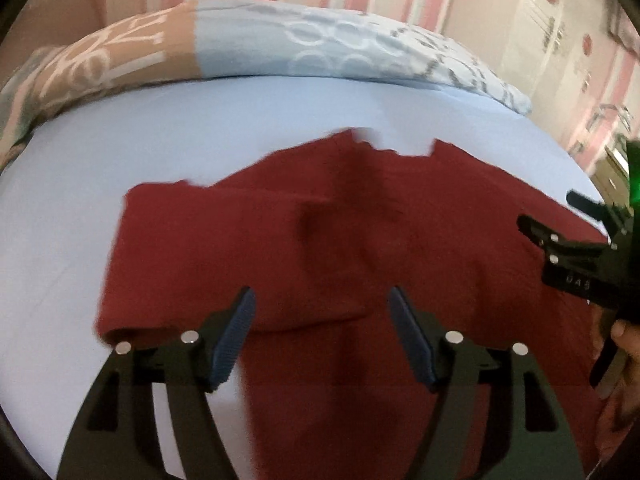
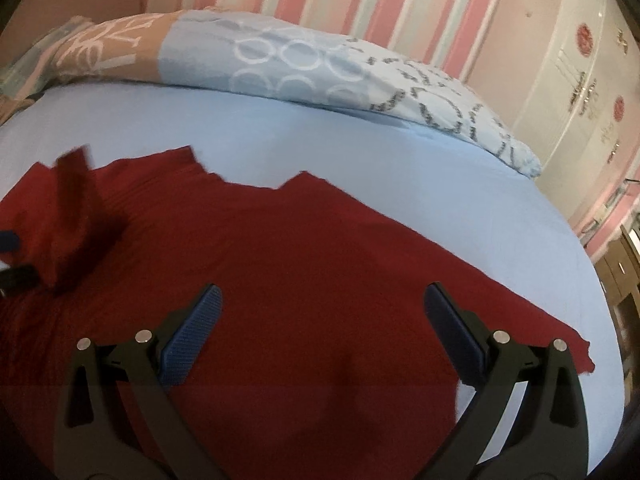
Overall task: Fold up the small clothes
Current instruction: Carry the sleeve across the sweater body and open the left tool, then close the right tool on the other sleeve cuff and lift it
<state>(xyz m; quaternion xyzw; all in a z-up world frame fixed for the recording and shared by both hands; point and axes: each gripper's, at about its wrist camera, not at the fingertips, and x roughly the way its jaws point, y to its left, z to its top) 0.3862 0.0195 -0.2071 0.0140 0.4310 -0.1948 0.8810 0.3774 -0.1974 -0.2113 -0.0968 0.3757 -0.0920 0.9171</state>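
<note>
A dark red knitted garment (image 1: 352, 248) lies spread on the light blue bed sheet (image 1: 120, 152). Its left sleeve is folded in over the body. It also shows in the right wrist view (image 2: 280, 264), with its right sleeve reaching toward the bed's right side. My left gripper (image 1: 322, 312) is open and empty, just above the garment's lower left part. My right gripper (image 2: 324, 304) is open and empty above the garment's right half. The right gripper also shows at the right edge of the left wrist view (image 1: 568, 232).
A patterned blue and tan duvet (image 2: 280, 60) lies along the far side of the bed. A pink striped wall (image 2: 360, 0) stands behind it. A white wardrobe (image 2: 580, 80) stands at the right.
</note>
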